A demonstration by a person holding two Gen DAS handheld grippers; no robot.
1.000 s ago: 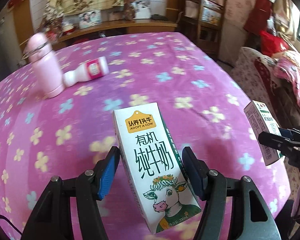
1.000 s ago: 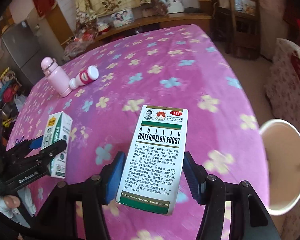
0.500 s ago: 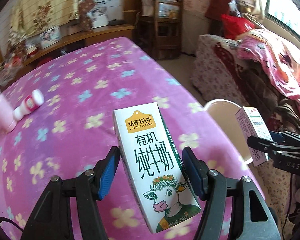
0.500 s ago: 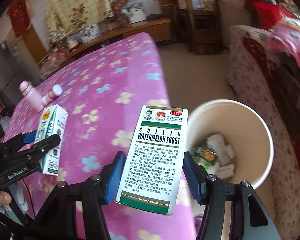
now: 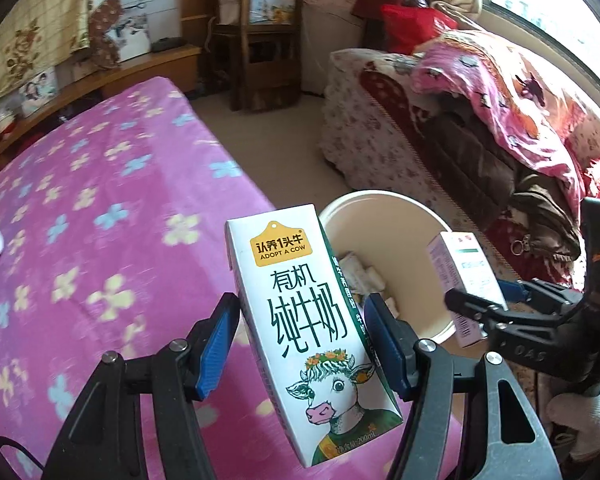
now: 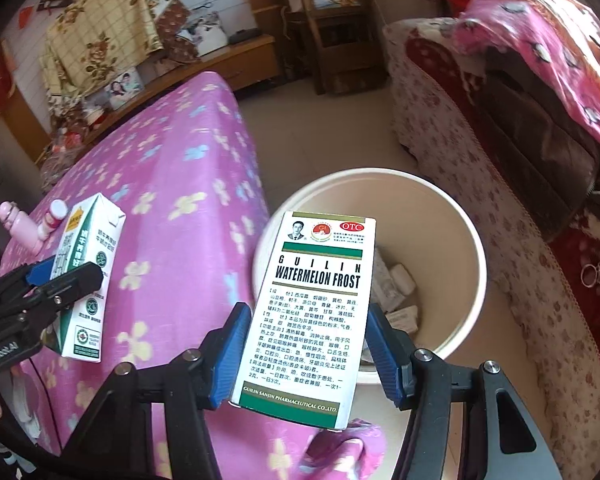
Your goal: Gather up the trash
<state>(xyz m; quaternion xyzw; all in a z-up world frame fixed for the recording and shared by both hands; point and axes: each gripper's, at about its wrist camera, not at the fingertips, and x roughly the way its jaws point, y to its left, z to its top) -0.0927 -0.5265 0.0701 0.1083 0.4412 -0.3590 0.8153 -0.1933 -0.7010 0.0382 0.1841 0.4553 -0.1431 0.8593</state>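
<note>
My left gripper clamps the milk carton at lower centre of its view, over the pink tablecloth edge. Right of it, my right gripper pinches the medicine box before the cream bin, trash inside.

A pale tiled floor fills the centre. At upper right, daylight enters a window above a sofa heaped with blankets. A dark wooden shelf unit stands top centre, a low wooden bench at upper left.
</note>
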